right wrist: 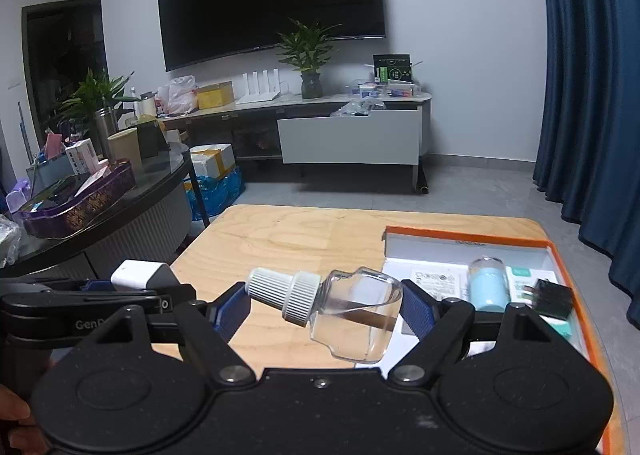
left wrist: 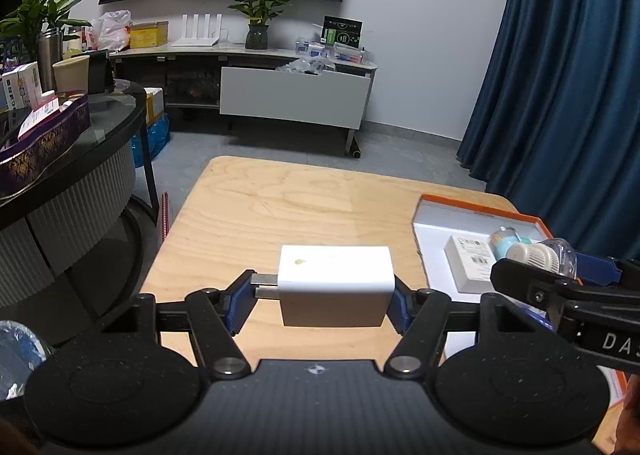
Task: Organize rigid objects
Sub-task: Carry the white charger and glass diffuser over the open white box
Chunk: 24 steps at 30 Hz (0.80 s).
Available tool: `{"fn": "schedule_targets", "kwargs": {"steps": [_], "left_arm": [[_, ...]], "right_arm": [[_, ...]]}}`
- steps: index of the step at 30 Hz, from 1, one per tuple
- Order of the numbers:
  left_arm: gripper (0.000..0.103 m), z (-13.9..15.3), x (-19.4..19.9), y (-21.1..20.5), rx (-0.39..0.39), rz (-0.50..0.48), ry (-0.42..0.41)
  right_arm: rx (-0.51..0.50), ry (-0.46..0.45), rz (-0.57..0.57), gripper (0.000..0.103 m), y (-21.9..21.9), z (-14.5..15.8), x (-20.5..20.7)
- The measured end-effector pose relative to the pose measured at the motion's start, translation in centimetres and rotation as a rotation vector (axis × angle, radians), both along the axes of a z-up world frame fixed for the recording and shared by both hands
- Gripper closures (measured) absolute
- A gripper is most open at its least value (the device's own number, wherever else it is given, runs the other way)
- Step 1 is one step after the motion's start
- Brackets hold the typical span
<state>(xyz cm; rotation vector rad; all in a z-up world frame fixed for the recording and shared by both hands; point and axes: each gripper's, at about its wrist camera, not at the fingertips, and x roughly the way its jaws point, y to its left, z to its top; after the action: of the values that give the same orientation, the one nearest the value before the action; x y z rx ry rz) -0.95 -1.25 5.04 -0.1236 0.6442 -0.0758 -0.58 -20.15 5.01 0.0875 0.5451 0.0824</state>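
Note:
My left gripper (left wrist: pixel 320 297) is shut on a white charger plug (left wrist: pixel 335 283), metal prongs pointing left, held above the wooden table (left wrist: pixel 280 215). My right gripper (right wrist: pixel 326 307) is shut on a clear glass dropper bottle (right wrist: pixel 352 315) with a white ribbed cap (right wrist: pixel 280 293), lying sideways between the pads. The bottle also shows in the left wrist view (left wrist: pixel 540 255). An orange-edged white box tray (right wrist: pixel 472 239) lies on the table's right side. It holds a white labelled box (right wrist: pixel 436 281), a vial of light-blue powder (right wrist: pixel 486 287) and a small black connector (right wrist: pixel 554 299).
A round glass table (right wrist: pixel 132 191) with a purple tray, cups and cartons stands at left. A TV cabinet (right wrist: pixel 348 143) with plants and clutter lines the far wall under a wall TV. Blue curtains (right wrist: pixel 592 95) hang at right.

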Motion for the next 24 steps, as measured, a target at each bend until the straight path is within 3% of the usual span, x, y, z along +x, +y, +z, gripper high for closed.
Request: {"fn": "schedule_targets", "kwargs": {"steps": [24], "left_arm": [[0.037,0.9,-3.3,-3.2,0.01,-0.054,-0.018]], "right_arm": [[0.018,-0.037,-0.054,0.008,-3.3,0.6,-5.9]]}}
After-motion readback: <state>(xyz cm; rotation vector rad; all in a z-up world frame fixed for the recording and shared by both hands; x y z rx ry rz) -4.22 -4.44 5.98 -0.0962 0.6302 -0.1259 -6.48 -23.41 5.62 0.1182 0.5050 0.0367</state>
